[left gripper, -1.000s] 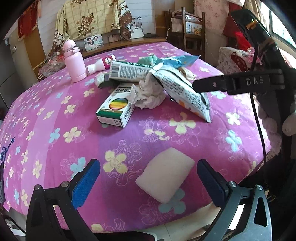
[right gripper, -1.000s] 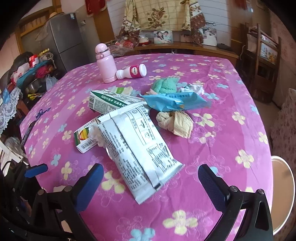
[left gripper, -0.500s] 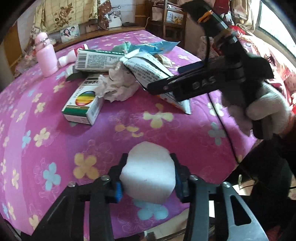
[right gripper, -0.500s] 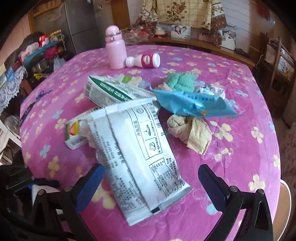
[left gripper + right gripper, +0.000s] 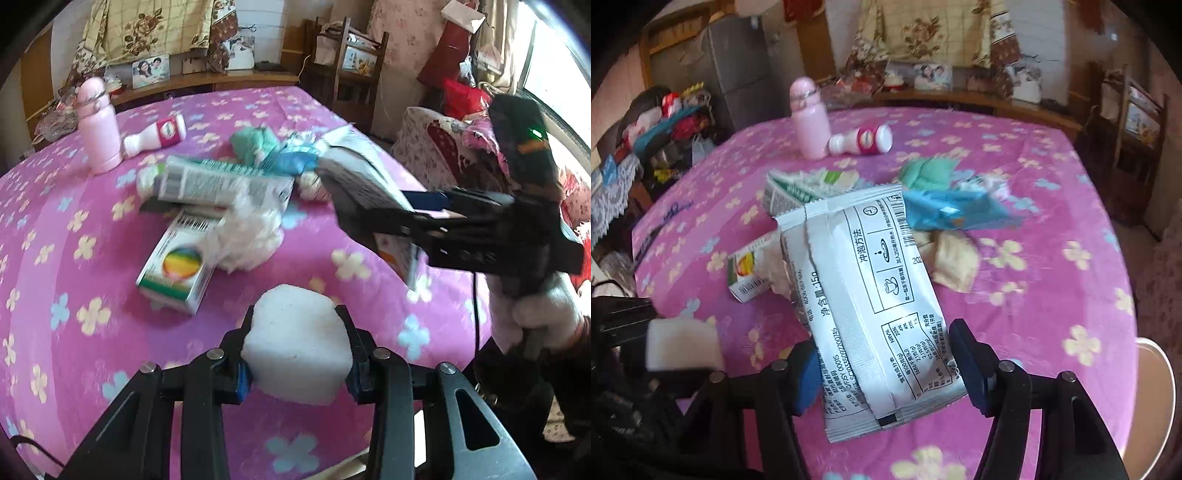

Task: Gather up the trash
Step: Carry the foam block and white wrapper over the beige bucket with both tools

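Two grippers each have a piece of trash between their jaws. The left gripper [image 5: 295, 349] is clamped on a white spongy foam block [image 5: 295, 343], squeezed at both sides and raised off the pink flowered tablecloth [image 5: 74, 302]. The right gripper [image 5: 882, 363] has just been closing around the lower end of a large silver-white printed sachet [image 5: 864, 280]; its blue pads [image 5: 967, 365] sit at the packet's edges, but whether they press yet I cannot tell.

Risks, as I judge them: the sachet is broad, slick and floppy, so an edge-on pinch may buckle it or let it slide out. Its far end lies against the pile, near the crumpled white tissue [image 5: 245, 236] and the small rainbow-marked carton [image 5: 175, 271], and lifting it could drag those along. The foam may spring free if the squeeze eases.

From the left wrist, the sachet shows tilted up off the table and a white-gloved hand [image 5: 535, 314] holding the right tool. Only the right wrist shows the sachet's printed face and a crumpled beige wrapper [image 5: 955, 264] beyond it.
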Tool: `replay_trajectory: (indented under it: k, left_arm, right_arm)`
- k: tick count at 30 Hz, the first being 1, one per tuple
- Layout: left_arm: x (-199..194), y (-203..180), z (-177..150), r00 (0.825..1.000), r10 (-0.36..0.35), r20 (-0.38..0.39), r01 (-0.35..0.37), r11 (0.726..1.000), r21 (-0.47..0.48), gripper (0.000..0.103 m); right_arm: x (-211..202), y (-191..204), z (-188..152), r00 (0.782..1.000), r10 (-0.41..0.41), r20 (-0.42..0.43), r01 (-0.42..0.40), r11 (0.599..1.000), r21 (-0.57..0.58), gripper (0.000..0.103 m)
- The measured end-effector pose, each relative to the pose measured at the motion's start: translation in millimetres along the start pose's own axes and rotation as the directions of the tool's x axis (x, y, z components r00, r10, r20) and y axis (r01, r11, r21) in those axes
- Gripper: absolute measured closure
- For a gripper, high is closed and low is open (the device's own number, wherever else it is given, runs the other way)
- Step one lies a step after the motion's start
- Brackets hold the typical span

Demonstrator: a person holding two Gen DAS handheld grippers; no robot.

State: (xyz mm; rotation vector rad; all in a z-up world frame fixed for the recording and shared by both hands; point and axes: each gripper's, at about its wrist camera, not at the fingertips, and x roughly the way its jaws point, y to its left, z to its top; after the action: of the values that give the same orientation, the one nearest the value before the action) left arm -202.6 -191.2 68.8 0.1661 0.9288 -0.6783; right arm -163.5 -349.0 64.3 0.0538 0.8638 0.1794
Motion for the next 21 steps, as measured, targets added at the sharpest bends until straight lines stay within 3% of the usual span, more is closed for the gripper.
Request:
replay_trajectory:
  k: [12,21]
  left_arm:
    - [33.0,-63.6,60.9,0.998,0.031,0.049,-0.034,0.997,0.075,0.062]
    - [58.5,-122.1,90.3,0.999,0.017,0.047,-0.024,0.99,0.141,0.062]
  right_arm:
    - [-59.5,-80.8,-22.3,0.986,-0.164,0.006,0.161,0.974,0.158,0.037]
    - [-101.1,-160.4,-52.9,0.953,-0.303,-0.022,0.294,0.899,0.326,0.036]
